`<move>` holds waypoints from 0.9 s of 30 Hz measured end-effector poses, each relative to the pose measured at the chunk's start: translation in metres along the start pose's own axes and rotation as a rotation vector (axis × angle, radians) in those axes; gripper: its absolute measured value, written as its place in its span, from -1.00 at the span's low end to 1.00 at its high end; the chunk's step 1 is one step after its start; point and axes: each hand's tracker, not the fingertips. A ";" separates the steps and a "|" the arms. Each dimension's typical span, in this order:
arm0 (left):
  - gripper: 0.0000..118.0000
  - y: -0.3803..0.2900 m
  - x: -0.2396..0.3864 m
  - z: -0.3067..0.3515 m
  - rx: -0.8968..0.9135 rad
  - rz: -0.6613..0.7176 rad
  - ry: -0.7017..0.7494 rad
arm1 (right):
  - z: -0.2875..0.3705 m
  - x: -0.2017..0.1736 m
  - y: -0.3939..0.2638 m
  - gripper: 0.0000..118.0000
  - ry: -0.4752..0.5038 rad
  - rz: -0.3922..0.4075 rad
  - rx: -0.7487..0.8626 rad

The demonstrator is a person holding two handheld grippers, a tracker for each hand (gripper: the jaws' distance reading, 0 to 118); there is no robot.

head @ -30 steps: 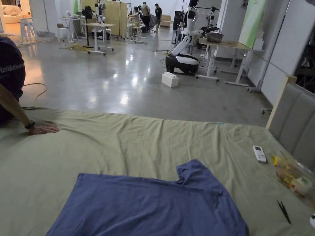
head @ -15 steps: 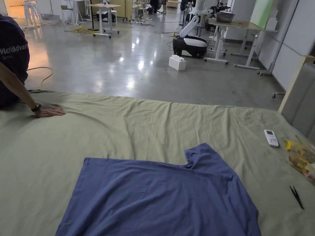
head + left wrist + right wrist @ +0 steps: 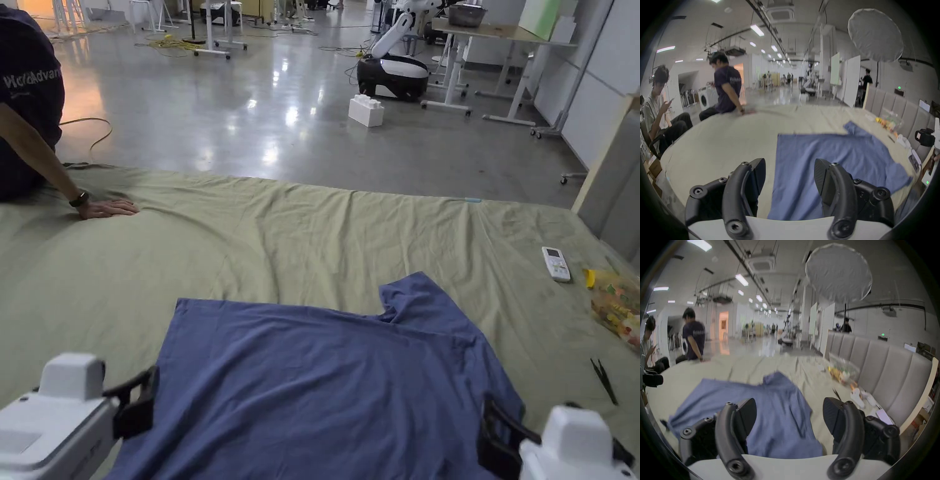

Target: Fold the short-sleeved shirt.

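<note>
While both hand-held grippers gape, shirt (image 3: pixel 325 381) flat.

I am in a big open robotics lab. Far ahead of my jaws a polished concrete floor (image 3: pixel 250 119) runs back under ceiling strip lights (image 3: pixel 757 30), with rolling work tables (image 3: pixel 494 37), loose cables (image 3: pixel 87 134) and a white-and-black mobile robot (image 3: pixel 394 69). A bed with a green sheet (image 3: pixel 281 231) and padded headboard (image 3: pixel 883 369) lies beneath my jaws, a staged bedroom corner under a round light diffuser (image 3: pixel 838 272).
</note>
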 end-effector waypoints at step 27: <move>-0.99 -0.013 -0.035 0.029 -0.118 0.118 0.006 | -0.028 -0.047 0.030 -0.99 0.070 0.051 0.161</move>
